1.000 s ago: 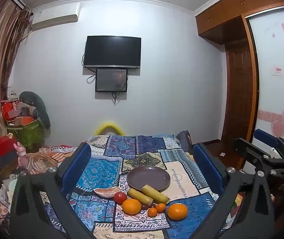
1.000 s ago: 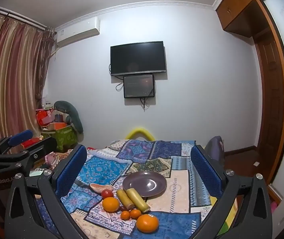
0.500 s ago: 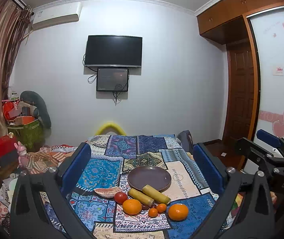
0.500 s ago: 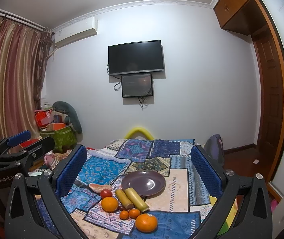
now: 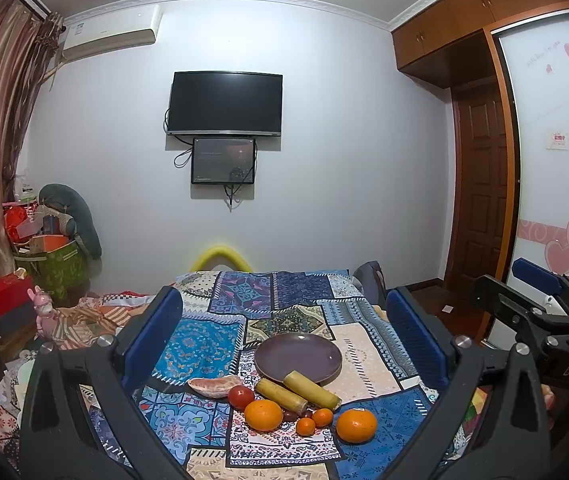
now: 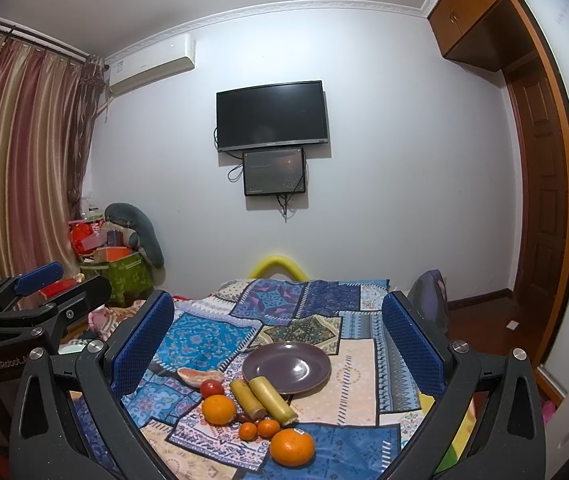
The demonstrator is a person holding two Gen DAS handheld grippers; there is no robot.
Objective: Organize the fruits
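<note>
An empty purple plate point(image 5: 298, 356) point(image 6: 286, 367) sits on a patchwork cloth point(image 5: 204, 344). In front of it lie two yellow sugarcane sticks point(image 5: 311, 389) point(image 6: 272, 399), a red tomato point(image 5: 241, 396) point(image 6: 212, 388), a pomelo wedge point(image 5: 214, 385) point(image 6: 197, 377), two big oranges point(image 5: 263, 415) point(image 5: 356, 425) point(image 6: 292, 447) point(image 6: 219, 409), two small tangerines point(image 5: 314, 422) point(image 6: 259, 429) and dark dates point(image 5: 293, 415). My left gripper point(image 5: 284, 344) is open and empty, above and short of the fruit. My right gripper point(image 6: 278, 344) is open and empty too.
The right gripper shows at the left view's right edge point(image 5: 544, 312); the left gripper shows at the right view's left edge point(image 6: 32, 300). Boxes and a green bin point(image 5: 54, 264) stand at the left wall. A wooden door point(image 5: 480, 200) and a backpack point(image 6: 428, 296) are on the right.
Both views have shifted only slightly; the fruit and plate lie where they were. Both grippers stay open.
</note>
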